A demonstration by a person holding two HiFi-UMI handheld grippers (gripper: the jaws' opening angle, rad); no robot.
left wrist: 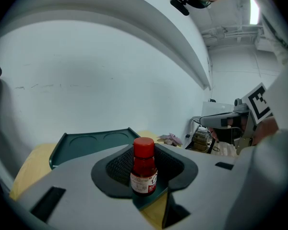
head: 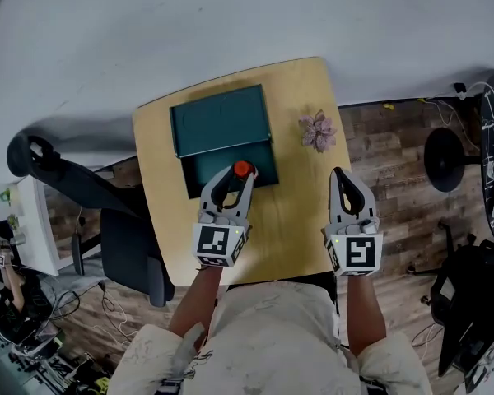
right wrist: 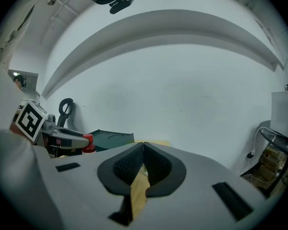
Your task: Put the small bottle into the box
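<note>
Two claws were in play, and we read only one as loaded. The left gripper (head: 235,178) was clamped on the small bottle (left wrist: 144,169), its pads pressing the body from either side. The right gripper (right wrist: 143,152) was clenched on nothing, its jaws meeting tip to tip.

We thought the coming move turned on the bottle's place against the box (head: 204,171). It hung at the box's near edge, partly over the open tray, with teal rim showing just below its base in the left gripper view. The open lid (left wrist: 89,143) lay beyond it, on the box's far side. The bottle's long axis ran upright, cap uppermost, so we judged that a short reach forward over the box and then a lowering would seat it standing.

The left hand was plainly the nearer one to the box. The right hovered well off to the box's right, over bare table (head: 300,220).

The bottle looked small and squat (easy to tip, we suspected), with a bright red cap, a translucent red body and a white printed label round its lower half.
</note>
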